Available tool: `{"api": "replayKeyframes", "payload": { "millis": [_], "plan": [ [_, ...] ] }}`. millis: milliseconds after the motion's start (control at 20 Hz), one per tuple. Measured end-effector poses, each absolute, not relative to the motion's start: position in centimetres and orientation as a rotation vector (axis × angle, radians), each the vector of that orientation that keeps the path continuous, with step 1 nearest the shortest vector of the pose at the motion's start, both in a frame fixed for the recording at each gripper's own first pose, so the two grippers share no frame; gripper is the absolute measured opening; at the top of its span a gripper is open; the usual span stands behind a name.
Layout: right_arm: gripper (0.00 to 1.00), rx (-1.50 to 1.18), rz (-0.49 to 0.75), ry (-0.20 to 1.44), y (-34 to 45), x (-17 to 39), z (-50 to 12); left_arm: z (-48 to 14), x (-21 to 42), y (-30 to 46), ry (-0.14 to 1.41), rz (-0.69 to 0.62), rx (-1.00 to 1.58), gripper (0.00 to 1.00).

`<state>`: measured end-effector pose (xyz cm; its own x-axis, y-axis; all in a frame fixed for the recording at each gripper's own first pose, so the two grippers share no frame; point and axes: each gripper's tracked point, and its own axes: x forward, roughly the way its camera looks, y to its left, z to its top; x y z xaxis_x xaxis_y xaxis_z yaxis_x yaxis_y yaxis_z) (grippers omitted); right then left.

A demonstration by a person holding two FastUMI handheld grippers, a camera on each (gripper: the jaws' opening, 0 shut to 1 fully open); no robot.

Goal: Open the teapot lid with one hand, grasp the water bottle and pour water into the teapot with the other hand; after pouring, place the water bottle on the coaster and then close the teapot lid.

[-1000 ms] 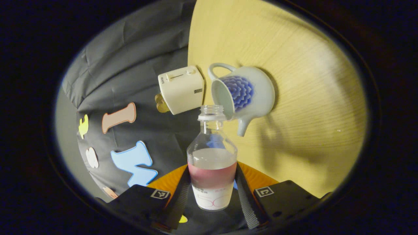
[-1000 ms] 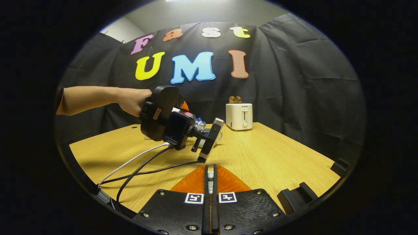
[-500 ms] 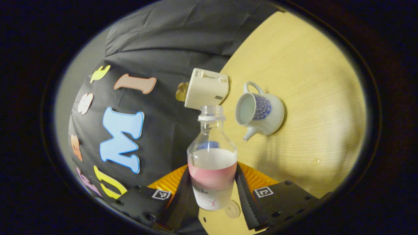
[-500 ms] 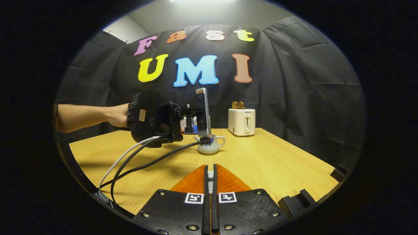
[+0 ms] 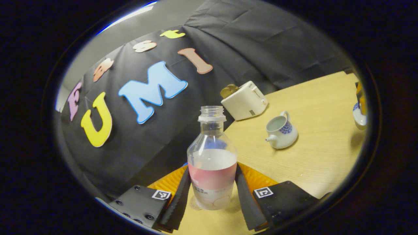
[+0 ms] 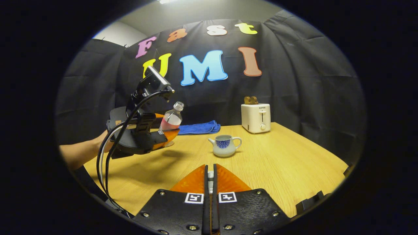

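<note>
in the left gripper view, the left gripper (image 5: 214,195) grips a clear water bottle (image 5: 212,163) by its lower body, one finger pressed on each side of the labelled part; the bottle has no cap and stands roughly half full of water. just under its base a pale round coaster (image 5: 196,205) lies on the wooden tabletop (image 5: 320,156), near the tabletop's near edge, though whether the bottle touches it cannot be told. further out on the tabletop sits the white teapot (image 5: 281,131) with a blue flower pattern, its top open and its spout turned toward the bottle. a cream toaster (image 5: 245,100) stands beyond it by the far edge, against the black cloth wall. at the right rim of this view a small white and blue piece, apparently the teapot lid (image 5: 358,117), shows partly. in the right gripper view, the right gripper (image 6: 211,195) hangs above the near edge of the tabletop (image 6: 277,169) with its fingers drawn almost together on a small pale piece that is too hidden to name. the teapot (image 6: 225,145) stands uncovered about mid-tabletop, handle toward the toaster (image 6: 256,117) at the far right. toward the left edge a person's hand (image 6: 104,145) holds the left gripper (image 6: 168,135) with the tilted water bottle (image 6: 171,119) in it, low over the tabletop, cables trailing down. a folded blue cloth (image 6: 199,128) lies along the far edge behind it.
</note>
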<state>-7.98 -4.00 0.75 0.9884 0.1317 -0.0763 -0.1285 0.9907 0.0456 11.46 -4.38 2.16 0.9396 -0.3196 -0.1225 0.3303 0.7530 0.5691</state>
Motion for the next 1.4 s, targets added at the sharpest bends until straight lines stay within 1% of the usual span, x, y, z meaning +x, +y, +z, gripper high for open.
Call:
{"api": "replayKeyframes", "payload": {
  "millis": [200, 300, 450, 650, 800, 1100, 1400],
  "plan": [
    [0.02, -0.012, 0.155, -0.007, -2.6, -5.8, 3.7, 3.2, 11.2, -1.5, -0.001, -0.294, 0.475, 0.84],
    [0.02, -0.014, 0.147, -0.036, -2.6, -4.2, 4.5, 4.0, 10.8, -0.3, -0.02, -0.279, 0.355, 0.84],
    [0.02, -0.01, 0.124, -0.05, -3.2, -2.0, 4.9, 4.3, 12.7, 2.8, -0.011, -0.228, 0.213, 0.84],
    [0.02, -0.004, 0.115, -0.047, -3.5, -0.4, 4.6, 4.9, 15.5, 5.8, -0.015, -0.176, 0.114, 0.84],
    [0.02, 0.011, 0.12, -0.038, -3.5, 0.5, 4.2, 4.1, 18.4, 7.1, 0.0, -0.158, 0.018, 0.84],
    [0.02, 0.025, 0.107, -0.033, -4.4, 1.2, 4.0, 0.3, 21.7, 7.9, 0.061, -0.124, 0.009, 0.83],
    [0.02, 0.029, 0.099, -0.026, -4.8, 1.4, 3.7, -0.9, 23.2, 8.5, 0.085, -0.106, 0.035, 0.84]
  ]
}}
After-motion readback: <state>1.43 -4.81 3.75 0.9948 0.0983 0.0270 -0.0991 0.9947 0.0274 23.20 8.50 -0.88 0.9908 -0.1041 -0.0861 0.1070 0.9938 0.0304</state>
